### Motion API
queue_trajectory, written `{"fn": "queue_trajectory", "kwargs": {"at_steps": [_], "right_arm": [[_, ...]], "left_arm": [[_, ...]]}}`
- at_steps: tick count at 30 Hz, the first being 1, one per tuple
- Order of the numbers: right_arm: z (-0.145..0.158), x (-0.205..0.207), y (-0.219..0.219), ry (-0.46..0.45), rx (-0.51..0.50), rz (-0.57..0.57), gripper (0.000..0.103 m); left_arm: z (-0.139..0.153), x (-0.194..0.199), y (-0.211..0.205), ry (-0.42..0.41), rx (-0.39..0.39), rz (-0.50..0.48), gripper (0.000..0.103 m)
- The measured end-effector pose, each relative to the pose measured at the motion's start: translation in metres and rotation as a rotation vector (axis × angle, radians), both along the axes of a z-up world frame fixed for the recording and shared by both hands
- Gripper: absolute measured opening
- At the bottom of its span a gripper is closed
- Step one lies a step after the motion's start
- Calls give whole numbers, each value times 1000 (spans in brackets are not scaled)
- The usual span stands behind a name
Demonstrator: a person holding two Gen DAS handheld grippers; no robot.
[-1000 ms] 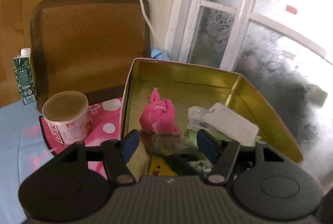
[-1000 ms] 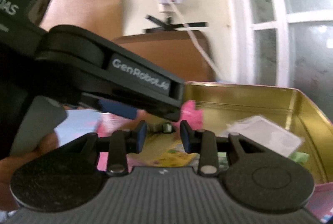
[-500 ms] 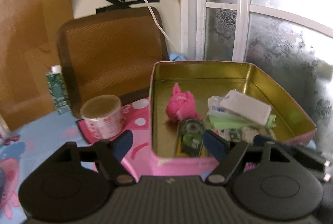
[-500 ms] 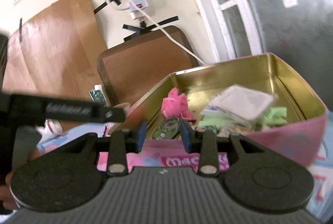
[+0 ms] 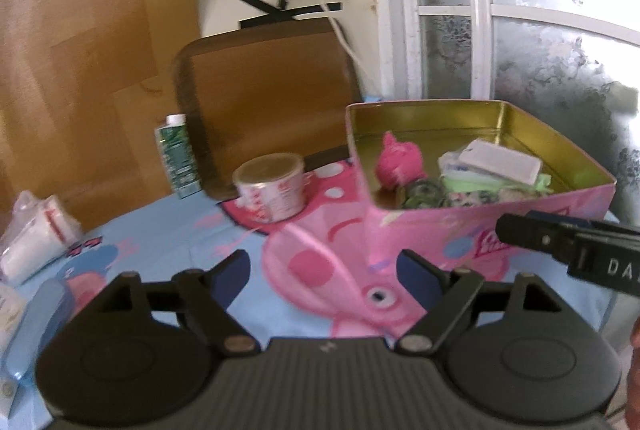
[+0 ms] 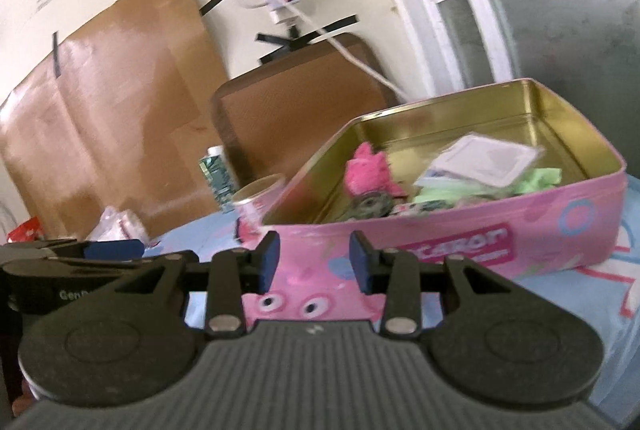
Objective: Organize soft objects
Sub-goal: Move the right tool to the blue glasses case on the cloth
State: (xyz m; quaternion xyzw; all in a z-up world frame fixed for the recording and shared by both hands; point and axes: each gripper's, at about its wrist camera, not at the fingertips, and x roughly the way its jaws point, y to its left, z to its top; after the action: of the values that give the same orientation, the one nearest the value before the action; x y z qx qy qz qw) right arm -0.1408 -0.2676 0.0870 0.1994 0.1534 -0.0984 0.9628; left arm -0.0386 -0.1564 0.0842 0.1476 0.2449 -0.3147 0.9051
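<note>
A: Both grippers have been drawn back from over the pink tin point(image 5: 492, 226); a second ago the left gripper point(image 5: 324, 270) was hanging right above its contents, now the tin's outer wall is seen from the blue cartoon tablecloth point(image 5: 168, 242).

B: Finger state?

A: Left jaws are opening, already wide, nothing between them. Right gripper point(image 6: 314, 258) is opening too, gap narrow, nothing held.

B: Soft objects located where?

A: Inside the tin: pink plush cloth point(image 5: 400, 162) at the left of the floor, green cloth point(image 6: 444, 190) toward the right under a flat white packet point(image 6: 484, 160), a dark roll point(image 6: 370, 206) near the front wall. A crumpled plastic bag point(image 5: 34, 234) lies well apart on the tablecloth's left edge.

B: Handling?

A: The plush is judged light and squashy, not fragile; it is best pinched across its bunched middle, deep enough not to slip. The green cloth is likely limp and would drag the packet; an exposed edge should be taken.

B: Other items?

A: A lidded tub point(image 5: 272, 188) and a green carton point(image 5: 178, 156) are noted left of the tin.
</note>
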Motion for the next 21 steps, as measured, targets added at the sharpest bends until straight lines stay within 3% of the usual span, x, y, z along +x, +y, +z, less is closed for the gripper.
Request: {"fn": "queue_trajectory", "kwargs": {"at_steps": [13, 17, 21], "right_arm": [[-3, 25, 61, 70, -47, 150, 42], [-8, 43, 84, 107, -64, 244, 43], [-16, 72, 112, 159, -89, 365, 44]], "left_arm": [[-24, 13, 77, 19, 19, 133, 87], [-44, 22, 121, 48, 24, 195, 87], [-56, 34, 183, 68, -30, 315, 88]]}}
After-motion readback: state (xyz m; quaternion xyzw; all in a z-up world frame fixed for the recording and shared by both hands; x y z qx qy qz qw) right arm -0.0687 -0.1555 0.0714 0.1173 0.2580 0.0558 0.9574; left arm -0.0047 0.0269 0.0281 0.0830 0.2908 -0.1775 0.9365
